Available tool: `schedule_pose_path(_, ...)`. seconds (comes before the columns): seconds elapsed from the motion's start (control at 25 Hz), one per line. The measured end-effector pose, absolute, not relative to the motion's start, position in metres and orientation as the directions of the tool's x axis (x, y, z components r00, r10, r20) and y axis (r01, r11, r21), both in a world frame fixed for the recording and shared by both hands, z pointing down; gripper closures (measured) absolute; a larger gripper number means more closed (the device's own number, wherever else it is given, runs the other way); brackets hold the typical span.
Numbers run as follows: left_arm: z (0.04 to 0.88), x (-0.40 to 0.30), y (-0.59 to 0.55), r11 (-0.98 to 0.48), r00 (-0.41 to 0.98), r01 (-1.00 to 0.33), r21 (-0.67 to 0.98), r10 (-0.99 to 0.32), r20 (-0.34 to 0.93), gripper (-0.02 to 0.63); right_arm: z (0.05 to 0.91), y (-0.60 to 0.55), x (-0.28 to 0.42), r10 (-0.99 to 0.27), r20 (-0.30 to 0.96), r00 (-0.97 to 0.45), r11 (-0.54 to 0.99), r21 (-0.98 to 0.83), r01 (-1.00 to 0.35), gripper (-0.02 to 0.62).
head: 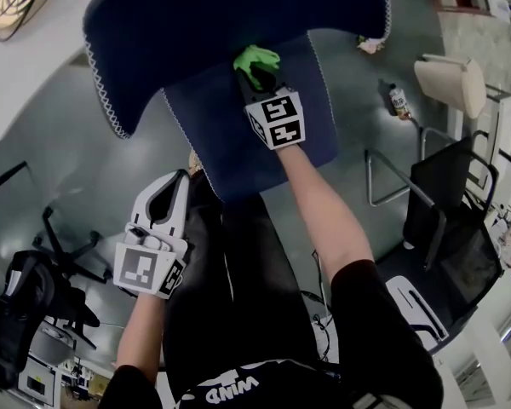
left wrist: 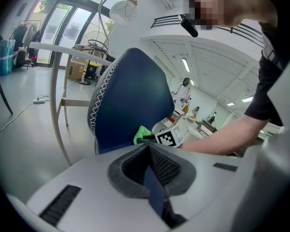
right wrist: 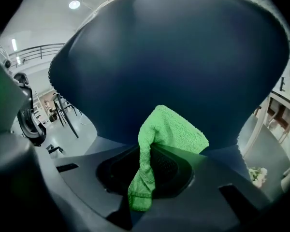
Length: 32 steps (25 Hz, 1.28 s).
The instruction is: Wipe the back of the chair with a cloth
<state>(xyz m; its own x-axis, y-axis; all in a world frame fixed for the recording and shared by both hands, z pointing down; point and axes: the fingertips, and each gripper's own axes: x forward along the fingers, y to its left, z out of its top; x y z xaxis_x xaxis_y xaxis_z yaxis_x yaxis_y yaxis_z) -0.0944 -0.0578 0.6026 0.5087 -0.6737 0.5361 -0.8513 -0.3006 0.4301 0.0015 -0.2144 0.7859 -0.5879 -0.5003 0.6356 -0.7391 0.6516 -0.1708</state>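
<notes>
Our right gripper [right wrist: 152, 151] is clamped on the green cloth [right wrist: 171, 129]. One fold bunches up over the jaw tips at 12 o'clock, and a loose tail hangs down between the jaws toward 6 o'clock. In the right gripper view the dark blue chair back [right wrist: 174, 57] fills nearly everything beyond the cloth, and the cloth's top fold appears to rest against it (we cannot confirm real contact).

From the head view, the cloth [head: 255, 58] sits at 12 o'clock of the right gripper [head: 257, 79], low on the chair back [head: 230, 24], just where it meets the seat [head: 238, 135].

Our left gripper [head: 177, 186] hangs at about 7 o'clock from the right one, off the seat's near edge and well apart from the cloth. Its own view shows the left gripper [left wrist: 149, 151] with jaws closed together, and the chair back [left wrist: 130, 100] stands at 12 o'clock beyond them.
</notes>
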Motion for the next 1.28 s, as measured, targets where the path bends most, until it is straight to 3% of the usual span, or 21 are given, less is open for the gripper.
schedule_pose_path(0.8,0.599,-0.140,-0.031,-0.270,0.469,-0.870,0.412,-0.709,0.527,0.607,0.754,-0.122,-0.154,-0.283,0.549,-0.786,0.808,-0.305,-0.504,0.543)
schedule_pose_path(1.28,0.549,-0.128,-0.031,-0.320,0.491,-0.863,0.391,-0.718,0.494,0.607,0.685,-0.128,-0.087,-0.423,0.528,-0.736,0.732,-0.279,-0.621,0.543)
